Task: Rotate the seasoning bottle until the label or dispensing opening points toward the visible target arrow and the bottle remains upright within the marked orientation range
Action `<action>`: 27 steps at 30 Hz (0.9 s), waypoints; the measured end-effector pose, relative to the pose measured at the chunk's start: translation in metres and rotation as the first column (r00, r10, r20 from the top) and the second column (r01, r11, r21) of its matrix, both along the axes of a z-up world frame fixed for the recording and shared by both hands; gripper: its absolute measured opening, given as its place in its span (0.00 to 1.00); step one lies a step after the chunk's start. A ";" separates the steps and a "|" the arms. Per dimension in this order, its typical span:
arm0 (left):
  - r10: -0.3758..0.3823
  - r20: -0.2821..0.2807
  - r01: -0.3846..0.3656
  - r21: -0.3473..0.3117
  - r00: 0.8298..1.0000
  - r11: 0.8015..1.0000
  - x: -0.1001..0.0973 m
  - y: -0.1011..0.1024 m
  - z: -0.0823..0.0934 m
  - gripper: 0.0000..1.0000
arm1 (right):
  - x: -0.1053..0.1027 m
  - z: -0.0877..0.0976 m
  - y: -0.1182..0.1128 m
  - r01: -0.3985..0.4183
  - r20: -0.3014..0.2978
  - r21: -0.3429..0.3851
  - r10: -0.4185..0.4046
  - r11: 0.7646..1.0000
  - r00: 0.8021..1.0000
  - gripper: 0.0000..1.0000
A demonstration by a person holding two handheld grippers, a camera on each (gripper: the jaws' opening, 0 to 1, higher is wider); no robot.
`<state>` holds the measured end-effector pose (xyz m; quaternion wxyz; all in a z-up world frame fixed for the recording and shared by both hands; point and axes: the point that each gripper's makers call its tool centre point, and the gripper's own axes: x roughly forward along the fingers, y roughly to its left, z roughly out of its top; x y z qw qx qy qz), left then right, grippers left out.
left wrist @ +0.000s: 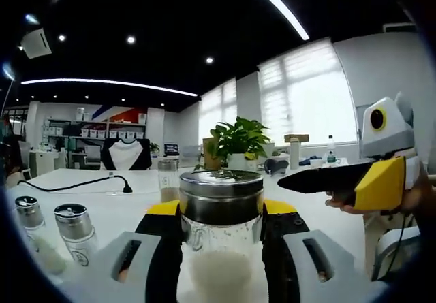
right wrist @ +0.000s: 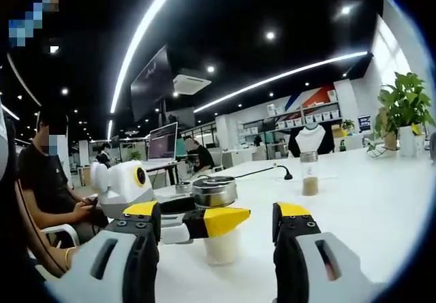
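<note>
In the left gripper view the left tool (left wrist: 221,231) pinches one bottle (left wrist: 220,221), its two black jaws pressed against the glass on either side just under the metal lid. The bottle stands upright on the white worktop (left wrist: 136,201) and holds white grains in its lower part. Its label or opening cannot be made out.

To the left on the worktop stand two small shakers (left wrist: 76,233) with metal caps, side by side and near each other, well apart from the held bottle. Behind the bottle stands one slim jar (left wrist: 167,180) with brown contents at its bottom. One black cable (left wrist: 82,184) lies across the worktop further back. One potted plant (left wrist: 238,143) stands at the far edge, before the bright windows.

From the right the right tool (left wrist: 320,179) comes into this view, yellow and black, its tip near the bottle's lid but apart from it; a hand (left wrist: 415,201) holds it.

In the right gripper view the right tool (right wrist: 216,231) has its jaws spread wide, with nothing between them. Beyond them the left tool (right wrist: 204,222) grips the same bottle (right wrist: 218,228) on the worktop (right wrist: 368,201). The slim jar (right wrist: 310,173) stands further off to the right, the plant (right wrist: 403,112) at the far right. One seated person (right wrist: 51,180) shows at the left.
</note>
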<state>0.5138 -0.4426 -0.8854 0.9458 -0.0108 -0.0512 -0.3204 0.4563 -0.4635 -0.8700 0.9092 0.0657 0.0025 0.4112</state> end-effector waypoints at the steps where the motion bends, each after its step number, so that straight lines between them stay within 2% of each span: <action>1: -0.016 0.004 0.016 0.007 1.000 1.000 -0.002 -0.002 0.000 0.45 | 0.000 0.000 0.001 -0.003 0.000 -0.002 0.003 1.000 1.000 0.66; 2: -0.038 0.014 0.037 0.020 0.999 0.999 -0.004 -0.005 0.000 0.45 | 0.000 -0.001 0.001 -0.004 0.000 -0.003 0.004 1.000 1.000 0.65; 5: -0.066 0.006 0.066 -0.006 0.998 0.998 -0.009 -0.008 0.002 0.45 | -0.003 -0.002 0.004 -0.017 -0.001 0.001 0.017 1.000 1.000 0.60; 13: -0.095 0.009 0.095 0.011 0.995 0.995 -0.017 -0.010 -0.002 0.45 | -0.003 -0.003 0.006 -0.015 0.004 -0.008 0.015 1.000 1.000 0.60; 16: -0.127 0.023 0.127 -0.010 0.992 0.992 -0.028 -0.016 0.002 0.45 | -0.003 -0.005 0.007 -0.016 -0.002 -0.010 0.016 1.000 1.000 0.59; 21: -0.156 0.025 0.157 -0.025 0.987 0.987 -0.033 -0.018 0.002 0.45 | -0.005 -0.004 0.007 -0.021 0.000 -0.007 0.021 1.000 1.000 0.59; 22: -0.178 0.027 0.178 -0.004 0.984 0.984 -0.035 -0.021 0.001 0.45 | -0.005 -0.003 0.007 -0.021 0.008 -0.005 0.021 1.000 1.000 0.58; 27: -0.199 0.022 0.199 -0.011 0.980 0.980 -0.039 -0.022 -0.002 0.45 | -0.006 -0.005 0.009 -0.039 0.011 -0.029 0.039 0.999 0.999 0.52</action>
